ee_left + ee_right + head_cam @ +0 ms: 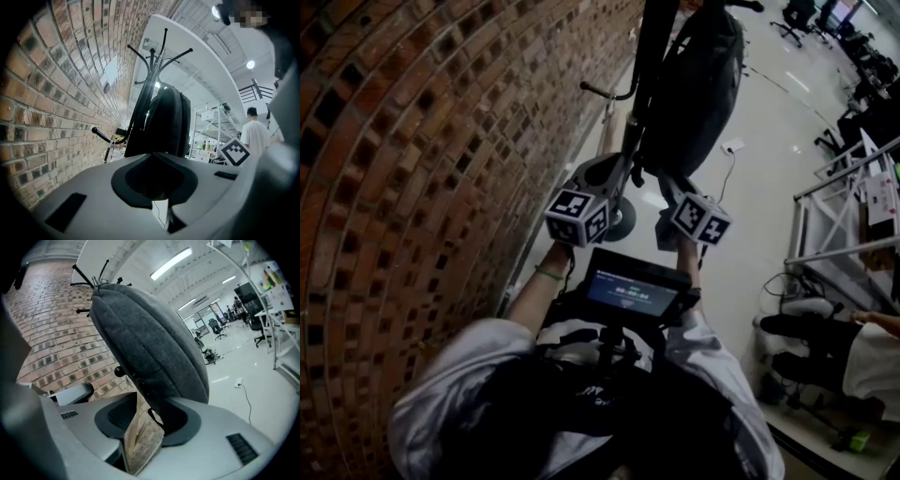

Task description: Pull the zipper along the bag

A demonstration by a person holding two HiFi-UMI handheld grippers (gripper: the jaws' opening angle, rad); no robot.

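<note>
A dark grey backpack (pixel 694 84) (pixel 166 122) (pixel 150 338) hangs upright on a black coat rack (pixel 652 56) (pixel 157 56) beside the brick wall. My left gripper (pixel 619 169) (pixel 157 154) is level at the bag's lower left, by the rack pole. Its jaws look shut, with nothing seen between them and the bag just ahead. My right gripper (pixel 670 187) (pixel 150 404) is at the bag's bottom edge. Its jaws stand apart with brick showing through the gap. A thin black zipper pull loop (pixel 155 417) hangs from the bag into that gap. I cannot see the pads pressing on it.
The brick wall (pixel 412 187) runs close on the left. The rack's base (pixel 619 220) stands on the pale floor, where a cable and socket (pixel 731 147) lie. White metal shelving (pixel 844 216) and a seated person (pixel 862 347) are at the right. Another person (pixel 255 136) stands farther off.
</note>
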